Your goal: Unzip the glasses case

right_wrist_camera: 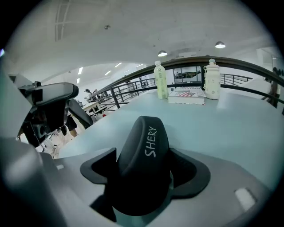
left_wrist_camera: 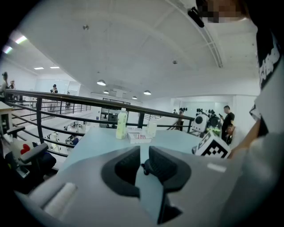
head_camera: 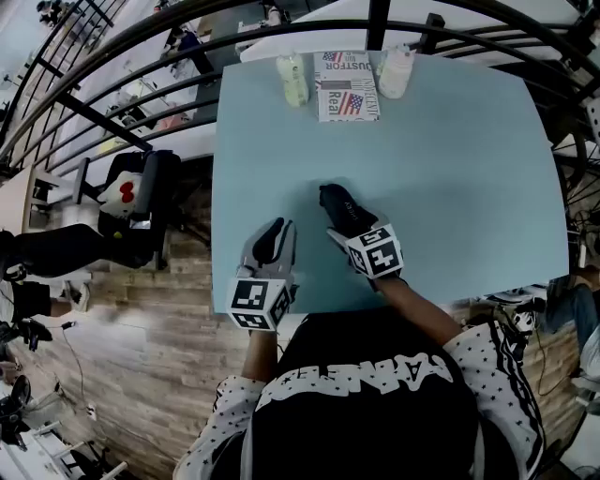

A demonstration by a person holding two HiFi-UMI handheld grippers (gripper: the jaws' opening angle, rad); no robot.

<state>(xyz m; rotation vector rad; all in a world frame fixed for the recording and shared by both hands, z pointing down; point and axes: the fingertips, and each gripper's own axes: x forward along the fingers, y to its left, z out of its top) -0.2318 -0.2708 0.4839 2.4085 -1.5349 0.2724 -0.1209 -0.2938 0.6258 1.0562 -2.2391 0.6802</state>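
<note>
Two grippers sit close to us over the light blue table (head_camera: 469, 187). Our left gripper (head_camera: 272, 240) is empty, its jaws only slightly parted. Our right gripper (head_camera: 349, 223) is spread wide, released around the black glasses case (right_wrist_camera: 143, 159), which lies on the table between its jaws. Farther off stand a green bottle (head_camera: 293, 79), a flag-printed box (head_camera: 347, 89) and a white bottle (head_camera: 395, 72).

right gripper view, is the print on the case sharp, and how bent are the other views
Right gripper view: the glasses case is fairly sharp, its white lettering legible, frame corners black. Head view: strong fisheye, the railing bows into arcs. Left gripper view: soft near the camera, ceiling lights glow without flare.
</note>
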